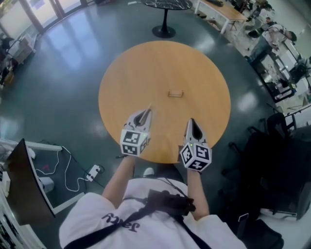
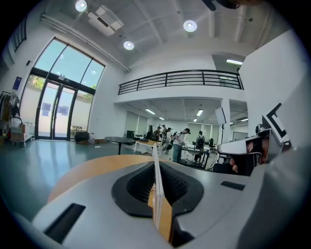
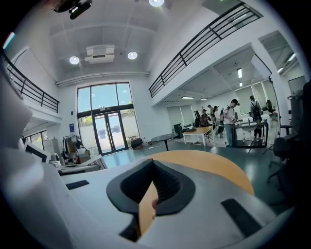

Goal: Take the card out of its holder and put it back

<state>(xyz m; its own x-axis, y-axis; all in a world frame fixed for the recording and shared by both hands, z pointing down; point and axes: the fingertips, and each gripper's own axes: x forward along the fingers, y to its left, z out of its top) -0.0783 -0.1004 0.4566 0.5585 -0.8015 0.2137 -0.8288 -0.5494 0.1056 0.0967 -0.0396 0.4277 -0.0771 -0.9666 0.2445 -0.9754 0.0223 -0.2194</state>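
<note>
A small wooden card holder (image 1: 175, 93) lies near the middle of the round wooden table (image 1: 146, 68); it is too small to tell what is in it. My left gripper (image 1: 146, 113) hovers over the table's near-left part, well short of the holder. Its jaws are shut on a thin white card (image 2: 156, 185), seen edge-on and sticking up past the black pads (image 2: 136, 187). My right gripper (image 1: 191, 121) hovers beside it at the near right, jaws shut to a point with nothing between them (image 3: 153, 163). Neither gripper view shows the holder.
The table's near edge is just below both grippers. On the floor at the left lie a power strip and cable (image 1: 92, 171), next to a dark panel (image 1: 24, 182). Black chairs and bags (image 1: 272, 160) crowd the right. A black pedestal table (image 1: 165, 7) stands beyond.
</note>
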